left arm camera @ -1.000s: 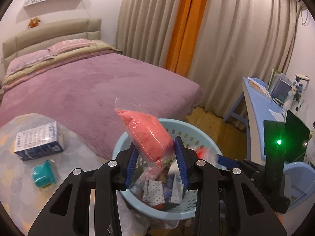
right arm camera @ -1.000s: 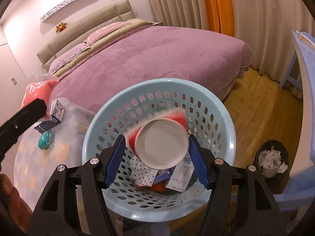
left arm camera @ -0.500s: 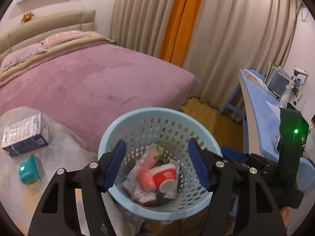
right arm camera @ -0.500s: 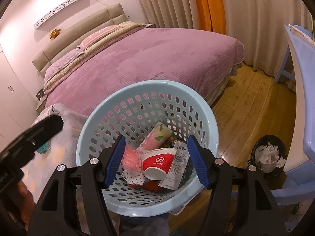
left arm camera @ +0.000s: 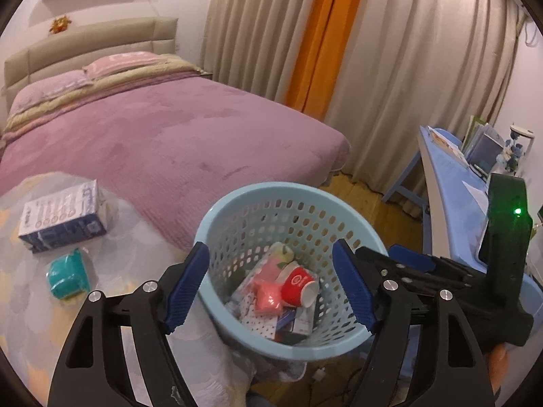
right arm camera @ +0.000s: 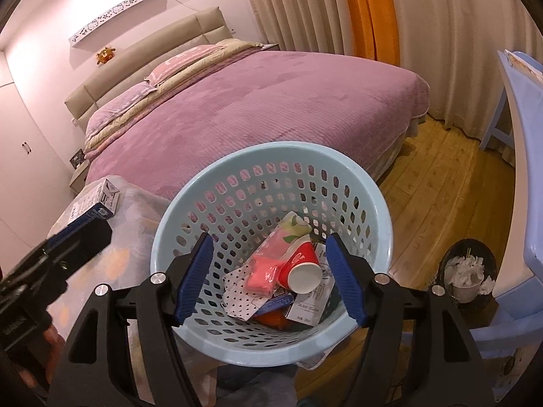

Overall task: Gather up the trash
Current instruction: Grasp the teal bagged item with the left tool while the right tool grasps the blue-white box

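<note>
Both grippers tilt downward over one light-blue basket (left arm camera: 288, 200), a round plastic tub with rows of oval holes in its wall, and everything here is placed from it. The left gripper (left arm camera: 271, 285) hangs above the basket's near rim, its two blue ribbed pads spread and its jaws opening, with nothing pressed between them. The right gripper (right arm camera: 269, 278) hangs over the same rim, also pointing steeply down, its jaws opening too and gripping nothing; in the left wrist view its black body with a green light sits at the basket's right.

Inside the basket lies the trash: one red paper cup (right arm camera: 300, 268) on its side with its white inside showing, one soft pink packet (right arm camera: 263, 273) in clear wrap touching the cup, one floral tissue pack (right arm camera: 292, 227) leaning behind them, a white dotted wrapper and a white carton beneath. More pieces may lie under these; the pile hides them.

Left of the basket, on the surface (left arm camera: 135, 254) covered with a pale patterned cloth, stand one blue-and-white box (left arm camera: 61, 217) and, nearer the camera, one teal crumpled wrapper (left arm camera: 68, 274). Beyond the basket spreads a bed (left arm camera: 163, 135) with a ribbed mauve cover. To the basket's right, on the wooden floor, stands one dark bin (right arm camera: 466, 276) filled with white paper.
</note>
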